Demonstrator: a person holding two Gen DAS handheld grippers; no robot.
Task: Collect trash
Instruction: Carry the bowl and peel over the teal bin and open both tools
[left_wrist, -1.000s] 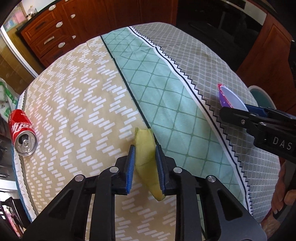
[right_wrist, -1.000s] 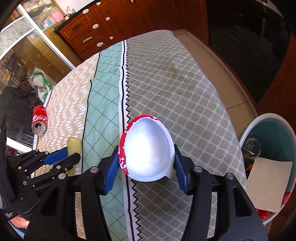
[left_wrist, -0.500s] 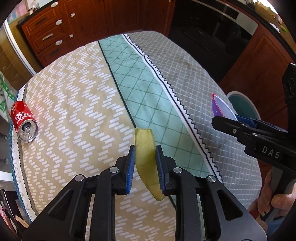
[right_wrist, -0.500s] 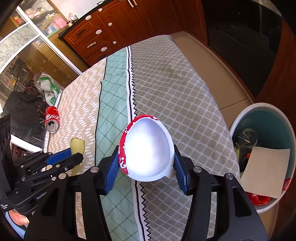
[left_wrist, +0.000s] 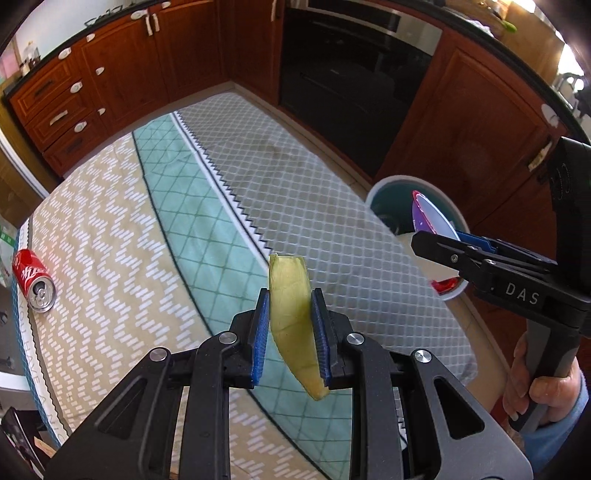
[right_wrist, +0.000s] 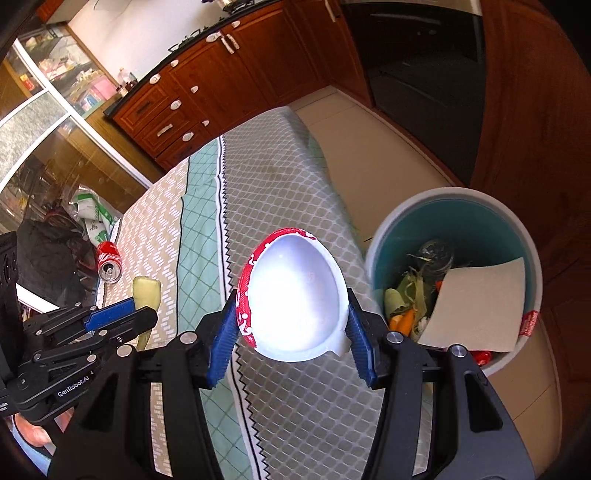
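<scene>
My left gripper (left_wrist: 290, 332) is shut on a yellow-green peel (left_wrist: 290, 314) and holds it above the table; the peel also shows in the right wrist view (right_wrist: 146, 295). My right gripper (right_wrist: 291, 325) is shut on a squashed red and white paper cup (right_wrist: 293, 295), held above the table's right edge; the cup also shows in the left wrist view (left_wrist: 430, 219). A teal trash bin (right_wrist: 517, 229) with a white rim stands on the floor right of the table, holding scraps and a sheet of paper. A red cola can (left_wrist: 33, 280) lies on the table's far left edge.
The table carries a patterned cloth (left_wrist: 166, 240) in beige, green and grey. Wooden cabinets (left_wrist: 110, 74) and a black oven (left_wrist: 351, 74) stand behind. Bags and clutter (right_wrist: 55, 240) lie on the floor left of the table.
Both grippers have lifted and swung right with their loads. The bin now shows closer in both views, and the cup is nearer to it.
</scene>
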